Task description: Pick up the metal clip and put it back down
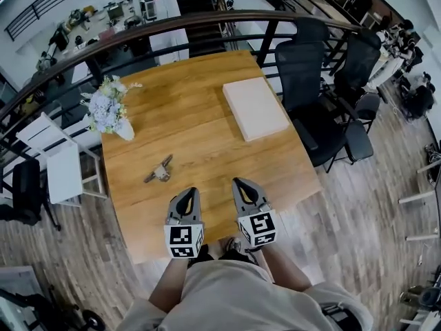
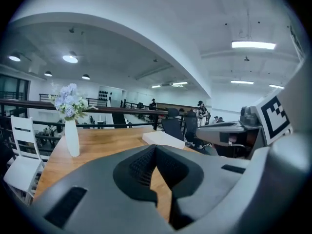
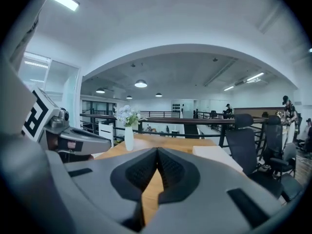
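The left gripper (image 1: 187, 196) and the right gripper (image 1: 242, 185) both have jaws fully closed with nothing between them, while the clip (image 1: 159, 171) lies on the table (image 1: 200, 116), apart from both, nearer the left gripper.

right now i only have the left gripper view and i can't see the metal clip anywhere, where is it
Observer: The metal clip lies on the table, beyond and left of the left tongs in the head view, held by nothing.
Operator: is the right one holding anything
Observer: No. The right tongs are shut with nothing between them.
Operator: anything close to the clip
Observer: Only the vase, further up the table and apart from it.
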Motion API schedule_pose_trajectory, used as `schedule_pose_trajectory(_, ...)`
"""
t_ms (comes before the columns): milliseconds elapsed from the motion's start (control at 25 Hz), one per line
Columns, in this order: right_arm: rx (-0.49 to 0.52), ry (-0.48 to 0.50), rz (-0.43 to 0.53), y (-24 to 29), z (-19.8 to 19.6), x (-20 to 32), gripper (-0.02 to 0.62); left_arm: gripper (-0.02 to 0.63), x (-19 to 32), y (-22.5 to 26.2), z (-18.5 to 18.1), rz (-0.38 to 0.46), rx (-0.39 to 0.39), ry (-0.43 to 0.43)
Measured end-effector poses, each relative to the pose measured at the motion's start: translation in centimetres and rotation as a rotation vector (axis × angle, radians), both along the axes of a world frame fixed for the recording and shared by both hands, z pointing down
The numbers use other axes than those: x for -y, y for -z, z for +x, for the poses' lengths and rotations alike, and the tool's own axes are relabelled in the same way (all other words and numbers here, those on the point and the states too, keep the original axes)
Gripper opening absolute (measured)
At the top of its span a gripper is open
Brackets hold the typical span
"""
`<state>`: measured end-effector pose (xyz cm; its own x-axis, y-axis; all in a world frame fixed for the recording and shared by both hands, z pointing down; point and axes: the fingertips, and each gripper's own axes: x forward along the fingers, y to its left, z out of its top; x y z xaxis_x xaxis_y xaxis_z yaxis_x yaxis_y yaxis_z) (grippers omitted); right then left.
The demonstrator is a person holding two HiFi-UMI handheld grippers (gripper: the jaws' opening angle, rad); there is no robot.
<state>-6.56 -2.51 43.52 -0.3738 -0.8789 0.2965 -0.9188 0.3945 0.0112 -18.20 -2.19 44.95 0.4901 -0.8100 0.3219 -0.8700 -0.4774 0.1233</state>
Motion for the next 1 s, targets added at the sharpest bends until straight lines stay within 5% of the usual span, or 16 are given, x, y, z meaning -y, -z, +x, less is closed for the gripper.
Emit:
schedule_pose_trajectory(280,0.04,-0.036,0.143,6.4,4.0,-1.5,0.026,0.023,-1.0,6.9,1.6,0.157,0.005,0.045)
schedule_pose_trajectory(520,0.052,-0.047,0.233,9.7,5.2,-2.5,0.026,0.023,-1.7,9.6,2.1,0.214,-0.01,0.083)
schedule_pose_trajectory(1000,0.042,-0.083,0.288,10.5,6.4,-4.1,0.026,0.023,-2.5,9.8,4.3,0.253,-0.008,0.02)
